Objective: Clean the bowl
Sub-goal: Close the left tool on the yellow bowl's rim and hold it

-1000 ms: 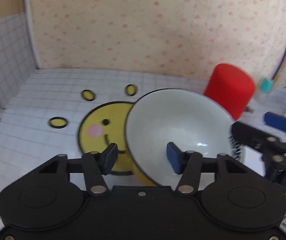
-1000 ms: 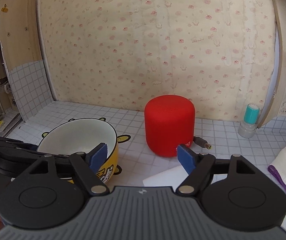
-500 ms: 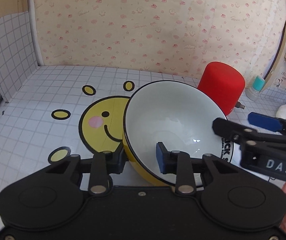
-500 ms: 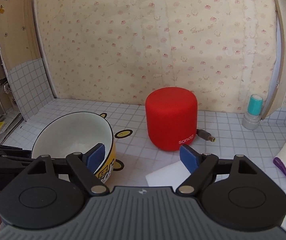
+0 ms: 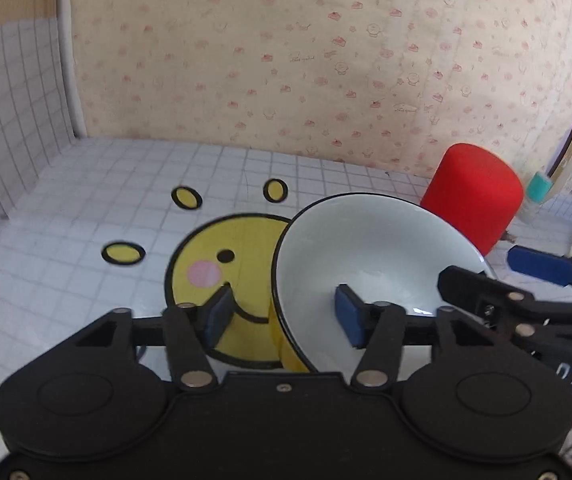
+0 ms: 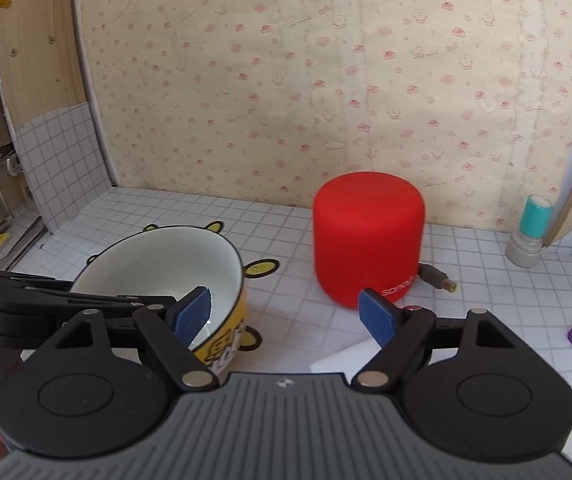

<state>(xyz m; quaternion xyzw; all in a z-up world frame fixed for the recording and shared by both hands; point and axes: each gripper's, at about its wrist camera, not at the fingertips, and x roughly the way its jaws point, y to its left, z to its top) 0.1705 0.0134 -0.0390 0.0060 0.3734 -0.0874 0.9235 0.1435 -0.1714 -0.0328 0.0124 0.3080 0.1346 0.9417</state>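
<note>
Yellow bowl sitting on tabletop | left gripper jaws just been opening, straddling rim, not pressing | right gripper jaws spread, empty | wiping seemingly not yet begun

One yellow ceramic bowl with a white inside and black rim is sitting on the one white grid-patterned table, and one red cylindrical speaker is standing beside it with one small bottle with a teal cap further off. Two black handheld grippers are showing, the left gripper and the right gripper, each bearing two blue pads. One yellow smiley-face print is lying on the table, with three small yellow ovals showing around it in the left view.
</note>
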